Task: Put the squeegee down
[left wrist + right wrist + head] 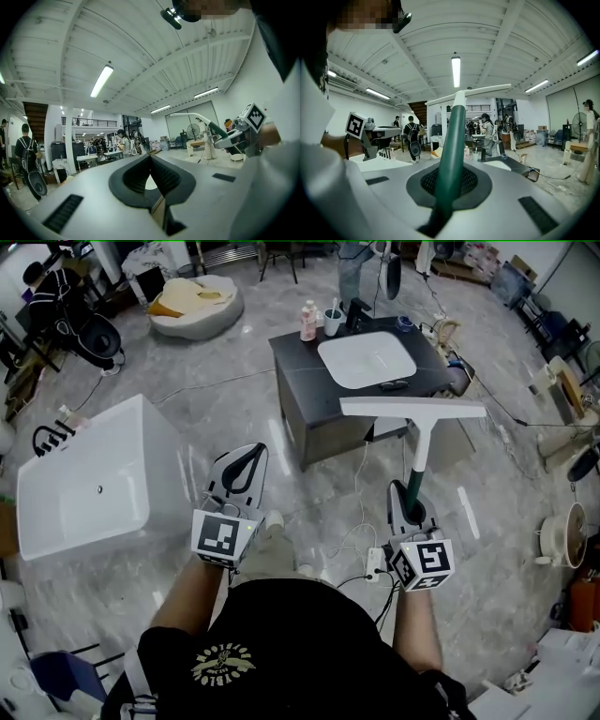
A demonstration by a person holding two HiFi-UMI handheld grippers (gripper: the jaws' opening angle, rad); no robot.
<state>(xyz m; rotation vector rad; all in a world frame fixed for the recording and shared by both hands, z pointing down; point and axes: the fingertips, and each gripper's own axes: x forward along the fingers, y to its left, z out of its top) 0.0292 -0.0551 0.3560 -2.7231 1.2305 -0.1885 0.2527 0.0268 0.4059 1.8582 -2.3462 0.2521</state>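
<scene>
The squeegee (413, 408) has a long white blade, a white neck and a dark green handle. My right gripper (411, 491) is shut on that green handle and holds the blade out in front, above the floor near the vanity's front edge. In the right gripper view the green handle (453, 136) rises straight from between the pads, blade across the top. My left gripper (254, 452) is shut with nothing in it, to the left of the squeegee. The left gripper view shows its pads (136, 176) meeting at the tip, and the squeegee (202, 118) at the right.
A dark vanity (305, 423) with a white sink (367, 360), a bottle and a cup stands ahead. A white bathtub (94, 486) lies at the left. Cables and a power strip (377, 564) trail over the marble floor by my feet. People stand in the background.
</scene>
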